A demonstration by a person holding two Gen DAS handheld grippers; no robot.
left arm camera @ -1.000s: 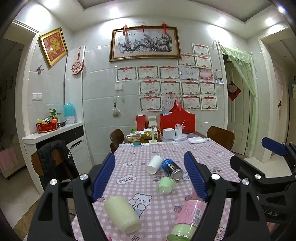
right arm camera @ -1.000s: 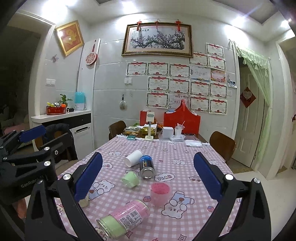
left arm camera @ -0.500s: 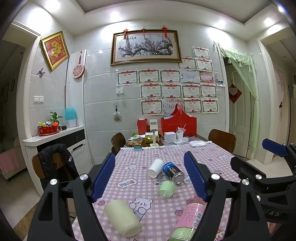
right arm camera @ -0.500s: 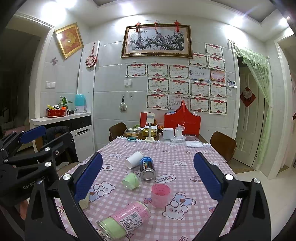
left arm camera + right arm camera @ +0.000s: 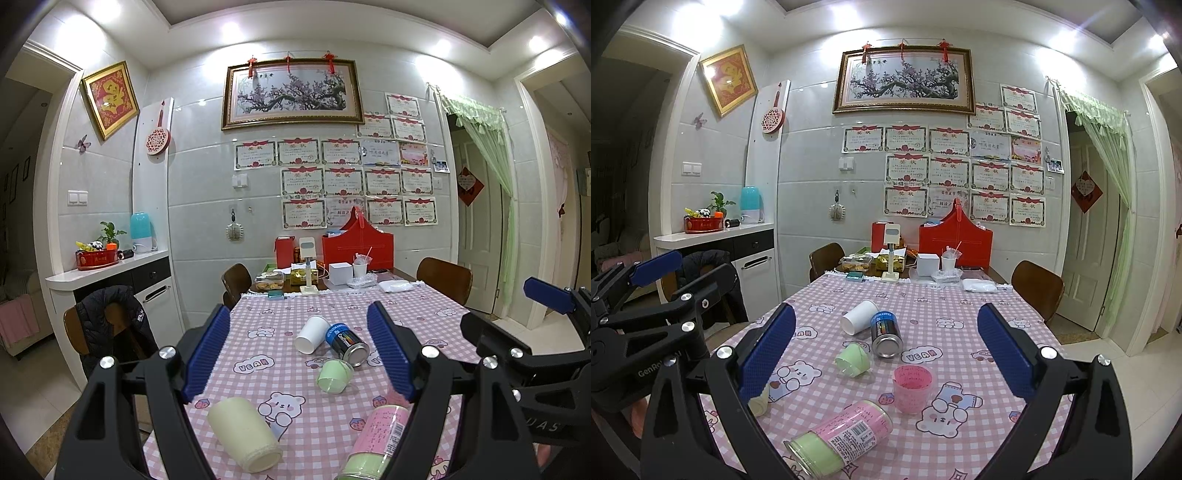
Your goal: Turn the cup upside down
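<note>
A pink translucent cup (image 5: 913,387) stands upright on the checked tablecloth (image 5: 960,317), mostly hidden behind a finger in the left wrist view. A cream cup (image 5: 243,430) lies on its side near the front left, partly hidden in the right wrist view (image 5: 759,400). A small green cup (image 5: 334,376) (image 5: 852,361) and a white paper cup (image 5: 312,334) (image 5: 858,316) also lie on their sides. My left gripper (image 5: 297,354) is open and empty above the table's near end. My right gripper (image 5: 886,350) is open and empty, held above the table.
A dark can (image 5: 347,344) (image 5: 884,334) lies beside the white cup. A pink-and-green tin (image 5: 842,437) (image 5: 376,441) lies at the front. Boxes, a red bag (image 5: 955,242) and clutter fill the far end. Chairs (image 5: 1036,288) stand around the table.
Both views have tilted slightly upward, so the table items sit a little lower in frame. Both grippers stay open; nothing on the table has moved.
</note>
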